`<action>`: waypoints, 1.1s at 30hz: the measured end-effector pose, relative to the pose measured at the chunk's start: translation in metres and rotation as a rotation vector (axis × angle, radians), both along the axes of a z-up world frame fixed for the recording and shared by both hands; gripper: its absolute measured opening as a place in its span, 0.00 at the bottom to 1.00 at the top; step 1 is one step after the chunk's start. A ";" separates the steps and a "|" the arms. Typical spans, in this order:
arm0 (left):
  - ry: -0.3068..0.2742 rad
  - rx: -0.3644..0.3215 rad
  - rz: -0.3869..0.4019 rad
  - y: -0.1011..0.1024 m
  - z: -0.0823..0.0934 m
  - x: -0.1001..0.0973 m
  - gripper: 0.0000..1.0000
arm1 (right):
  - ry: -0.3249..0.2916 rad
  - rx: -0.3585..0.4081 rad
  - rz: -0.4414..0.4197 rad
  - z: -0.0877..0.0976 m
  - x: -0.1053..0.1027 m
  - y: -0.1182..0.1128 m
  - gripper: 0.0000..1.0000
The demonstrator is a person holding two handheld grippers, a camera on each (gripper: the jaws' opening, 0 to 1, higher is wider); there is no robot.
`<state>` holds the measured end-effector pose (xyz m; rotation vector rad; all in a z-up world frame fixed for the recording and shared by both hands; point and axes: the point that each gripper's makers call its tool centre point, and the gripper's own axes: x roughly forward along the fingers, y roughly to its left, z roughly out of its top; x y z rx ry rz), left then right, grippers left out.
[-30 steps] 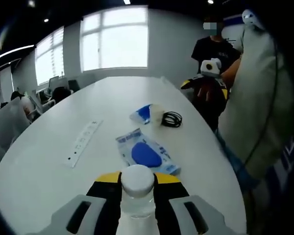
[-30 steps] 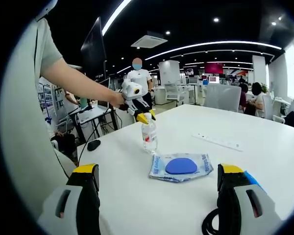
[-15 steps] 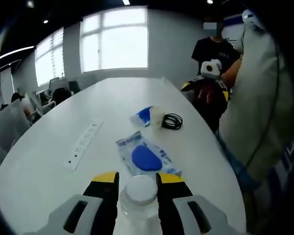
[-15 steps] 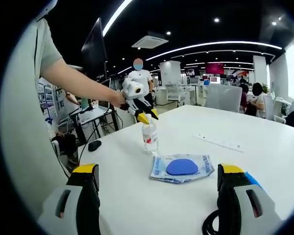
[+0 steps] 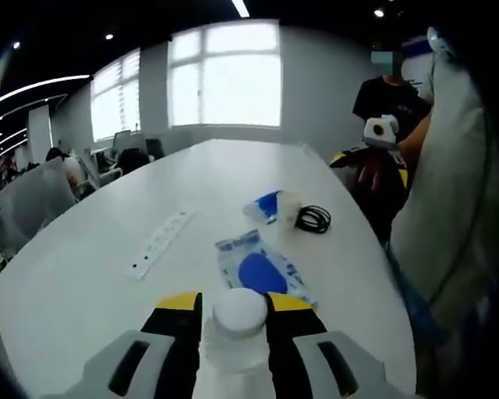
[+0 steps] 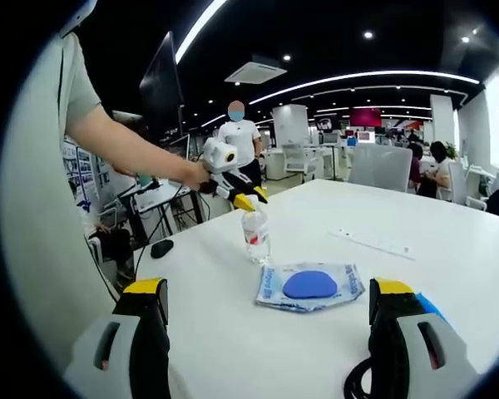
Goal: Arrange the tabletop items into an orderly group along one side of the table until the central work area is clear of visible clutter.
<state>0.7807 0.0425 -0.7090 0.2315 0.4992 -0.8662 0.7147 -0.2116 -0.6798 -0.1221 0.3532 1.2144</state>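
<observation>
1. Your left tool [image 5: 233,328] is clamped on the cap end of the clear water bottle [image 6: 253,236], its yellow-tipped jaws pressing on either side of the white cap. In the right gripper view the bottle stands upright on the white worktop [image 6: 449,241], near the edge on your side.
2. Over the last second your left hand has drawn back a little and tilted: the cap sat higher between the jaws before, and the window now fills more of the left gripper view. The bottle has barely moved on the worktop.
3. I judge that the bottle is now set at the side edge, so this item looks placed; release is the step that remains.
4. Your right tool [image 6: 266,328] hangs with jaws spread wide and nothing between them, low over the near part of the worktop.
5. Still in the middle: the blue-and-clear packet [image 5: 263,271], just beyond the bottle; farther off, a second blue-and-white packet [image 5: 270,206] touching a coiled black cable [image 5: 313,219].
6. The white power strip [image 5: 160,243] lies well apart to the left.
7. Expect the flat packets to be awkward to pinch.
</observation>
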 end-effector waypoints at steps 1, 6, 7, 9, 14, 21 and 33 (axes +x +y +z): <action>-0.005 -0.006 0.009 0.001 0.000 -0.001 0.27 | 0.000 0.000 0.001 0.000 0.000 0.000 0.97; -0.016 -0.031 0.076 0.007 -0.001 -0.001 0.27 | -0.001 0.001 0.006 0.000 0.000 0.001 0.97; -0.017 -0.039 0.085 0.007 -0.001 -0.001 0.26 | -0.001 0.001 0.006 0.000 0.000 0.001 0.97; -0.018 -0.048 0.092 0.006 -0.001 -0.002 0.25 | -0.001 0.003 0.007 0.000 0.000 0.001 0.97; -0.023 -0.049 0.102 0.005 -0.002 -0.002 0.21 | -0.002 0.003 0.010 0.001 -0.001 0.002 0.97; -0.024 -0.045 0.074 0.004 -0.003 -0.002 0.20 | -0.002 0.004 0.008 0.001 -0.002 0.002 0.97; 0.004 -0.021 -0.030 -0.001 -0.003 -0.003 0.20 | -0.001 -0.001 0.000 0.000 -0.004 0.000 0.97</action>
